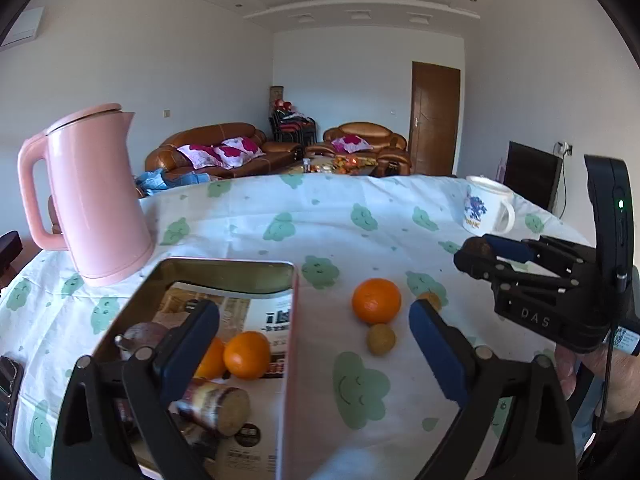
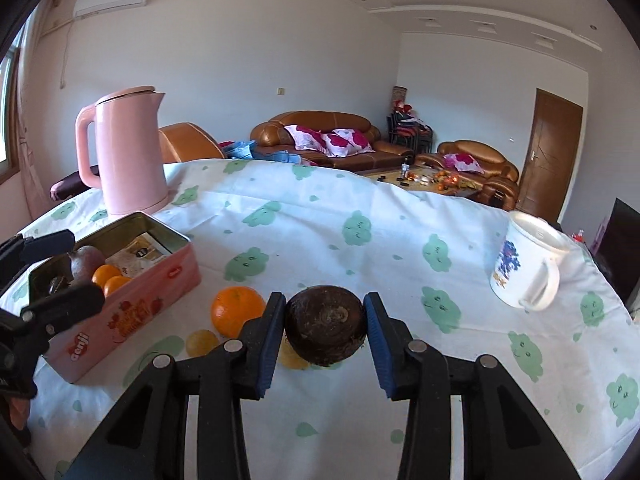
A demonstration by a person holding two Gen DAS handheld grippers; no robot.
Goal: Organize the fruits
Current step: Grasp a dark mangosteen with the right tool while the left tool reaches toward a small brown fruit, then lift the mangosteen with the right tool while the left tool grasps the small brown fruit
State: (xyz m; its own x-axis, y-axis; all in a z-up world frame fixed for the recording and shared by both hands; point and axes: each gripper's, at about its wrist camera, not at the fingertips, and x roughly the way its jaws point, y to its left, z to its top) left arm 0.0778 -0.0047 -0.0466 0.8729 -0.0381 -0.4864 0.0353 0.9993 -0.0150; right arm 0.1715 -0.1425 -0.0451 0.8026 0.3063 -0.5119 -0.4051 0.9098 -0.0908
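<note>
— Dark-brown round fruit (image 2: pixel 326 326) clamped in right gripper (image 2: pixel 325 330), lifted right of pink tin (image 2: pixel 132 304).
— Left gripper (image 1: pixel 314 344) spread, empty (1 orange (image 1: pixel 376 300) beyond); tin leftward.

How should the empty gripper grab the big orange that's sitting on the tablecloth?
Grip the big orange across its widest middle, one jaw on each side, coming down from above and the front. It is round and sits free on the tablecloth, but the small yellow fruit touches its near side, so probably close left to right.
</note>
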